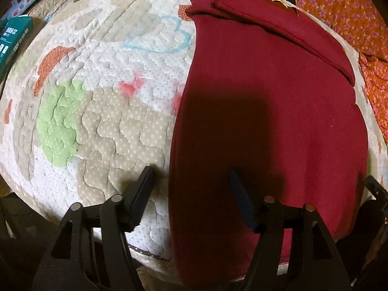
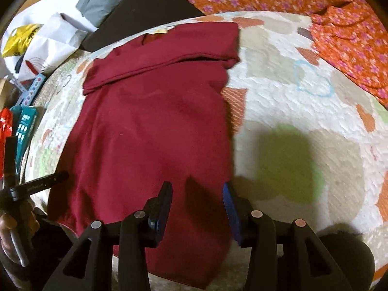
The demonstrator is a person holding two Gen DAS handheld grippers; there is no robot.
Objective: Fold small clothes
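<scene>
A dark red garment (image 1: pixel 266 121) lies flat on a quilted patchwork mat (image 1: pixel 101 121), with a folded band across its far end. My left gripper (image 1: pixel 191 177) is open and empty, hovering over the garment's near left edge. In the right wrist view the same garment (image 2: pixel 155 126) lies on the mat (image 2: pixel 303 111). My right gripper (image 2: pixel 197 189) is open and empty above the garment's near right edge. The left gripper's tool (image 2: pixel 36 184) shows at the left edge of the right wrist view.
An orange floral cloth (image 2: pixel 339 34) lies at the mat's far right. A teal box (image 1: pixel 12 38), white bags (image 2: pixel 48 41) and a dark board (image 2: pixel 140 9) sit beyond the mat's left and far side.
</scene>
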